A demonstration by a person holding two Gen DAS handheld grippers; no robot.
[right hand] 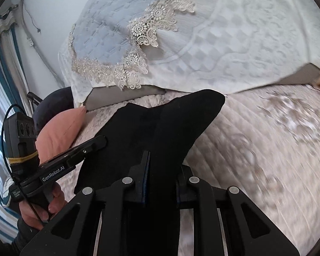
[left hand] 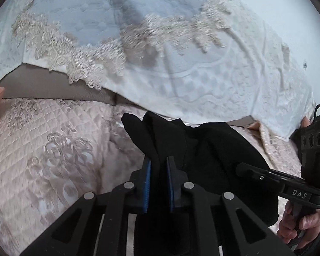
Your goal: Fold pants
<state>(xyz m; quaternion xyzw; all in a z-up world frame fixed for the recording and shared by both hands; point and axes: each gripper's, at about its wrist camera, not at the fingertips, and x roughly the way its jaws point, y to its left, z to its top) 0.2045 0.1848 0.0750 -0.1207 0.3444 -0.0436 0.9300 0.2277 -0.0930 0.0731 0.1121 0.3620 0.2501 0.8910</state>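
Observation:
The black pants [left hand: 204, 149] hang bunched between both grippers above the pink quilted bedspread [left hand: 42, 149]. My left gripper [left hand: 159, 162] is shut on a fold of the black pants, the cloth rising between its blue pads [left hand: 147, 183]. My right gripper [right hand: 162, 160] is shut on the pants [right hand: 164, 123] too, with a flap of cloth sticking up past the fingers. The right gripper shows at the right edge of the left wrist view [left hand: 256, 172], and the left gripper shows at the left of the right wrist view [right hand: 91, 143]. The rest of the pants is hidden below the grippers.
A white quilted cover with lace trim [left hand: 181, 64] drapes over the headboard or pillows behind the bed, also in the right wrist view [right hand: 224, 42]. A pink cushion [right hand: 59, 132] lies at the left. Striped curtains [right hand: 0, 85] and a white wall stand beyond.

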